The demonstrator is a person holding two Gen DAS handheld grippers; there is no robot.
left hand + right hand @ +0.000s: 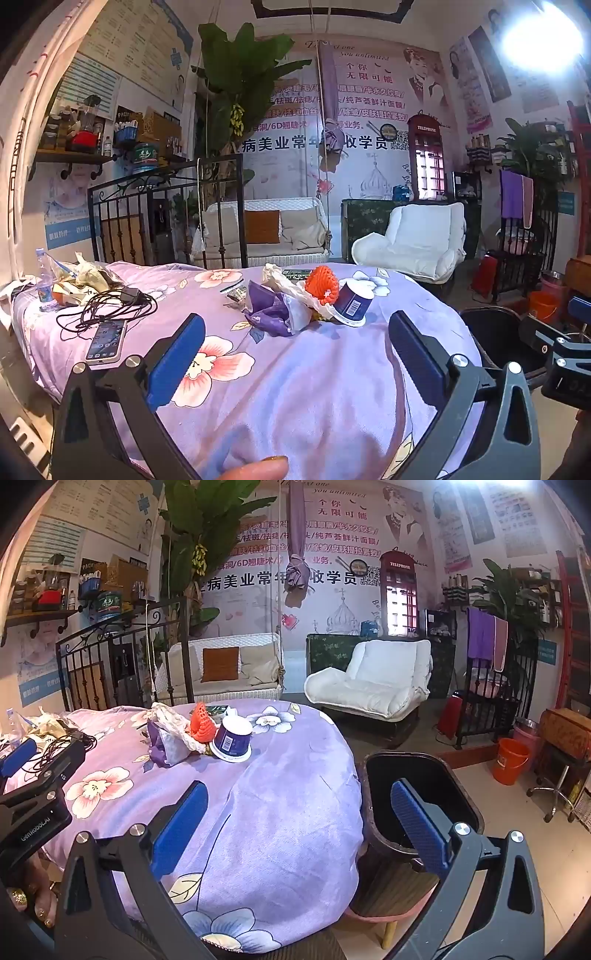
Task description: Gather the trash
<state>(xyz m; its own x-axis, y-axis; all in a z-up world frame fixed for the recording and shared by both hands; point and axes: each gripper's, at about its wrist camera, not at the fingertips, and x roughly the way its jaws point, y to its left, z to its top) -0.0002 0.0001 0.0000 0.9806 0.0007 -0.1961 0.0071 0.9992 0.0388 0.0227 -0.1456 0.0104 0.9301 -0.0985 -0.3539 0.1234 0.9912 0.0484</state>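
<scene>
Several pieces of trash lie clustered on the lilac floral bedspread [295,387], ahead of both my claws and well apart from them. Item one: blue yoghurt cup [352,301] [232,740], tipped over, mouth toward me and resting on the cover, long axis tilting up and away. Item two: orange foam fruit net [322,284] [202,725], just behind the cup and touching it. Item three: crumpled white paper wrapper [284,284], running from behind the net down to the cup. Item four: purple wrapper [269,306] [162,746], at the pile's left edge, nearest my left side. Item five: small dark packet [236,293], just left of the purple wrapper. Receptacle: black-lined bin [421,805], standing on the floor at the right edge of the bed, directly under my right claw. Left gripper [295,354]: jaws spread wide, nothing between them, pointed almost straight at the pile, which sits slightly right of its centre line. Right gripper [299,827]: likewise wide and empty, with the pile up and to its left and one pad over the bin mouth. Judgement: neither claw has a clear lead in reach; my left lines up better with the pile, my right with the bin. Not for collection, I reckon: phone [107,341] and tangled black cable [110,302] at far left, beside a water bottle [44,280] and a further heap of crumpled bags [83,277].
</scene>
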